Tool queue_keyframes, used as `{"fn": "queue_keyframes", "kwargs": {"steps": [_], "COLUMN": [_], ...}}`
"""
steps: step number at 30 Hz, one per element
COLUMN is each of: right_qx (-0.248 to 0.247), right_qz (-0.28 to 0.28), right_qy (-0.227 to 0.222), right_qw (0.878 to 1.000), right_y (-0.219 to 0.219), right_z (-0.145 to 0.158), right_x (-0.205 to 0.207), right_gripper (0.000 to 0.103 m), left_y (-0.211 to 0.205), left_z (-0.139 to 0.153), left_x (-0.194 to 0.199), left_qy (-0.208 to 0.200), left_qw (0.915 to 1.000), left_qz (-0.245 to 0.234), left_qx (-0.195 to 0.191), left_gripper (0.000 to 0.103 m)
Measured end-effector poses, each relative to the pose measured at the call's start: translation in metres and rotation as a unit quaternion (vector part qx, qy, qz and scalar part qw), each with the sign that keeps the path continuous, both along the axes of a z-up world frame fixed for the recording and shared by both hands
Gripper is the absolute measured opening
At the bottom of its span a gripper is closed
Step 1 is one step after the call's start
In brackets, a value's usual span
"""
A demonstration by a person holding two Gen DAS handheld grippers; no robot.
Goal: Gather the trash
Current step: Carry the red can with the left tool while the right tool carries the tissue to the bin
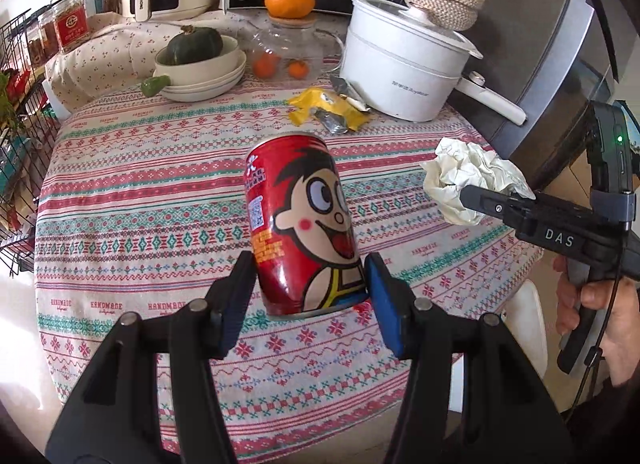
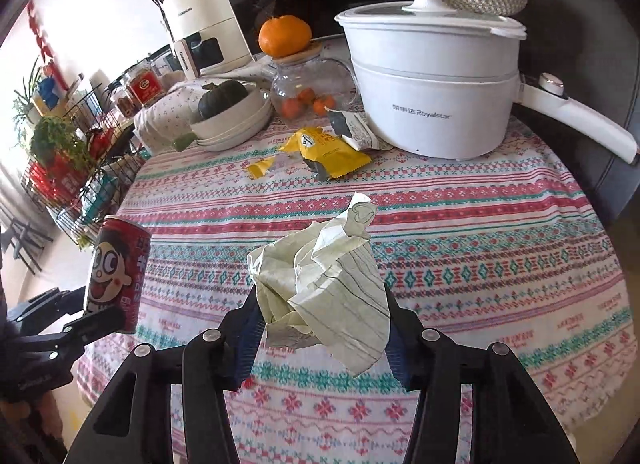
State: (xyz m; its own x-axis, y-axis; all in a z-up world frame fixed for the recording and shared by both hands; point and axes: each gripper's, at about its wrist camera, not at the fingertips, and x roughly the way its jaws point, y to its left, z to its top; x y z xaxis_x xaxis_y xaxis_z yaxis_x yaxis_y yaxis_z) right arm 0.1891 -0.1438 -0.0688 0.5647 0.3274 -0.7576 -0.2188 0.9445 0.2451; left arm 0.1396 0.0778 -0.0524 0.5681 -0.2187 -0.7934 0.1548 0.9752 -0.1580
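- Crumpled paper (image 2: 324,288) covers my right tongs' (image 2: 322,328) pad faces.
- Can (image 1: 302,224) base hides the desk (image 1: 160,192) beneath it.
- Wrapper (image 2: 326,150) print too small to read.

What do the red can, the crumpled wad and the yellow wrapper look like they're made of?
Red can: likely thin metal with a glossy printed coat; it shows sharp highlights and a rolled rim.
Crumpled wad: matte paper, pale with thin printed lines; it holds stiff creases.
Yellow wrapper: probably plastic film with a silvery foil inside, visible at the torn end.
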Motion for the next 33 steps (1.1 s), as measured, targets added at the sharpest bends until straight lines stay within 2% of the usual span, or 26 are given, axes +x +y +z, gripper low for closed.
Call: {"fn": "queue_keyframes", "kwargs": {"steps": [9, 13, 17, 20, 24, 28, 33], "right_qx": [0.001, 0.015, 0.018, 0.026, 0.057, 0.062, 0.052], "right_qz": [-0.017, -0.037, -0.062, -0.078, -0.11, -0.118, -0.135], "right_qy": [-0.004, 0.018, 0.041, 0.043, 0.074, 0.071, 0.103], "right_qw": [1.0, 0.999, 0.997, 0.996, 0.99, 0.989, 0.984], "right_y": [-0.051, -0.077, -0.102, -0.123, -0.155, -0.172, -0.194], "right_z": [0.033, 0.033, 0.024, 0.017, 0.003, 0.002, -0.019], "right_x": [-0.072, -0.099, -0.123, -0.143, -0.162, -0.176, -0.189], "right_gripper": [0.054, 0.054, 0.054, 0.054, 0.054, 0.054, 0.054], "left_y": [-0.054, -0.08, -0.103, -0.12, -0.141, -0.17, -0.206], "left_z": [0.022, 0.025, 0.024, 0.017, 0.01, -0.006, -0.037], "left_x": [-0.048, -0.068, -0.087, -0.098, -0.112, -0.127, -0.137], "left_qy": [-0.021, -0.022, -0.018, -0.007, 0.001, 0.022, 0.064], "left_qw": [0.9984, 0.9968, 0.9947, 0.9926, 0.9896, 0.9835, 0.9741], "left_qz": [-0.052, -0.076, -0.094, -0.108, -0.13, -0.172, -0.214], "left_qx": [-0.01, -0.013, -0.039, -0.055, -0.061, -0.051, -0.034], "left_gripper": [0.057, 0.057, 0.057, 0.057, 0.057, 0.057, 0.057]}}
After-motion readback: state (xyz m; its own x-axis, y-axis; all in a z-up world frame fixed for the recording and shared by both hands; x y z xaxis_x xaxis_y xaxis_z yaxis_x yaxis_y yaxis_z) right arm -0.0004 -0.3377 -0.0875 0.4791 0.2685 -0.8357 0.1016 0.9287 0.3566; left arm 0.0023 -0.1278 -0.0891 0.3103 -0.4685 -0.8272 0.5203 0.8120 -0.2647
